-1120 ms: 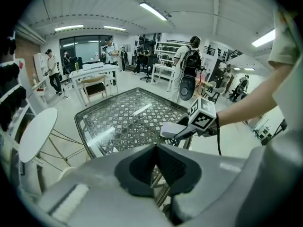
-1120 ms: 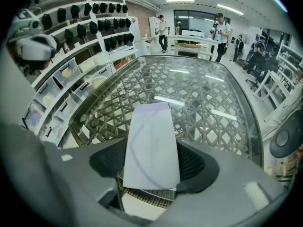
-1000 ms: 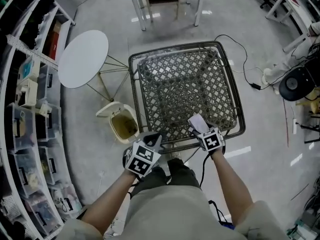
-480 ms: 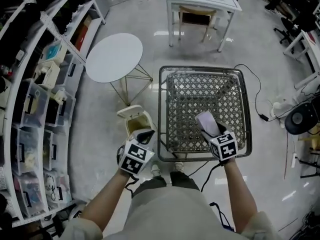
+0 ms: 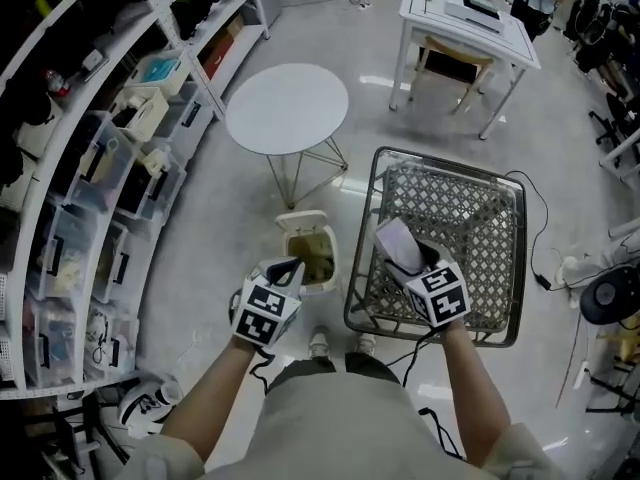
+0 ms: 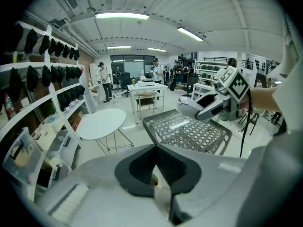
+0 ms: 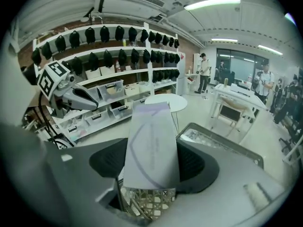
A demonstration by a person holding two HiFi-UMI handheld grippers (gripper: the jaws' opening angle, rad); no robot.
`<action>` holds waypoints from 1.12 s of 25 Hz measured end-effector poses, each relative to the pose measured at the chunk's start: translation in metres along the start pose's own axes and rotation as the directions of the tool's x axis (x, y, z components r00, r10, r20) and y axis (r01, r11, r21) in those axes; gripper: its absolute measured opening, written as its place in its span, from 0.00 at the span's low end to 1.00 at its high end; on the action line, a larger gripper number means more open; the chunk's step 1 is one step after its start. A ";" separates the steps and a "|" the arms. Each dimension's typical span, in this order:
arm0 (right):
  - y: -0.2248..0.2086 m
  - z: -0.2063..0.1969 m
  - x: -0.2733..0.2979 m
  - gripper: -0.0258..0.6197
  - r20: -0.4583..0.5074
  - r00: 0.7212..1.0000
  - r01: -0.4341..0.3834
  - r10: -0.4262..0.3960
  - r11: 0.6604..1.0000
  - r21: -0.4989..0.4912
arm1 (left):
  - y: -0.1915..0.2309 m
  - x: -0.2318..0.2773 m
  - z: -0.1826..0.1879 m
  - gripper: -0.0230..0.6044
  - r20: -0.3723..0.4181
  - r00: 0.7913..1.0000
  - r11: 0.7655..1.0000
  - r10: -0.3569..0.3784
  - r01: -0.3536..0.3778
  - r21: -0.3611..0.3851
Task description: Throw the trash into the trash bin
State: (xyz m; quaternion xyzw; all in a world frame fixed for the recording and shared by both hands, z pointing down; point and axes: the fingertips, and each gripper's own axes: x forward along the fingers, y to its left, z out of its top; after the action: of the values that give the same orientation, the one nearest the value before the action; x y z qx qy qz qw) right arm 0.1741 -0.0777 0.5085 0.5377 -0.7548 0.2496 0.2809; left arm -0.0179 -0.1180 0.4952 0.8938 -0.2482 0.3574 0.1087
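A flat white packet with lavender edging point(image 5: 396, 242) point(image 7: 150, 143) stands up between the jaws of my right gripper point(image 5: 412, 265) point(image 7: 151, 167), which is shut on it. In the head view it hangs over the left rim of the wire-mesh table point(image 5: 362, 298). A small cream trash bin point(image 5: 302, 223) stands on the floor just left of that table, lid raised. My left gripper point(image 5: 291, 266) point(image 6: 155, 146) is beside the bin's near left corner, its jaw tips meeting with nothing between them. The left gripper view also shows the right gripper point(image 6: 201, 110).
A round white table point(image 5: 287, 108) on wire legs stands beyond the bin. Shelves with storage boxes point(image 5: 110, 168) line the left side. A white desk with a chair point(image 5: 465, 23) is at the back, and cables point(image 5: 545, 273) trail on the floor to the right.
Both grippers have risen and swung left. The right one carried the packet from the mesh table's near edge to its left rim; the left one now sits beside the bin.
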 end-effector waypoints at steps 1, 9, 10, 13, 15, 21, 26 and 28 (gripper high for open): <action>0.008 0.006 0.009 0.53 -0.002 1.000 -0.019 0.019 1.000 -0.013 | 0.007 -0.003 -0.005 0.04 -0.002 1.000 1.000 0.012 -0.012 -0.012; 0.064 0.031 0.087 0.53 -0.076 0.989 -0.136 0.131 0.988 -0.068 | 0.065 -0.023 -0.044 0.04 -0.021 0.996 0.990 0.086 -0.088 -0.114; 0.069 0.032 0.097 0.53 -0.087 0.986 -0.148 0.142 0.987 -0.069 | 0.072 -0.023 -0.050 0.04 -0.027 0.995 0.987 0.093 -0.095 -0.127; 0.085 0.029 0.128 0.53 -0.130 0.976 -0.186 0.176 0.980 -0.075 | 0.092 -0.020 -0.068 0.04 -0.049 0.993 0.981 0.110 -0.116 -0.157; 0.092 0.023 0.149 0.53 -0.165 0.968 -0.204 0.188 0.975 -0.085 | 0.104 -0.013 -0.079 0.04 -0.066 0.991 0.977 0.115 -0.125 -0.172; 0.108 -0.004 0.213 0.53 -0.261 0.944 -0.228 0.203 0.971 -0.072 | 0.130 0.014 -0.115 0.04 -0.104 0.989 0.967 0.109 -0.130 -0.219; 0.115 -0.032 0.264 0.53 -0.295 0.938 -0.208 0.184 0.977 -0.052 | 0.141 0.038 -0.151 0.04 -0.132 0.988 0.960 0.083 -0.115 -0.257; 0.119 -0.045 0.280 0.53 -0.316 0.931 -0.210 0.182 0.976 -0.056 | 0.145 0.047 -0.164 0.04 -0.140 0.988 0.958 0.072 -0.108 -0.264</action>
State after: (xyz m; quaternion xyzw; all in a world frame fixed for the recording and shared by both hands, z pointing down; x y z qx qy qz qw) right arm -0.0062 -0.2001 0.7255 0.4009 -0.7617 0.3235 0.3929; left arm -0.1605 -0.1979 0.6483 0.8333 -0.3276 0.3817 0.2292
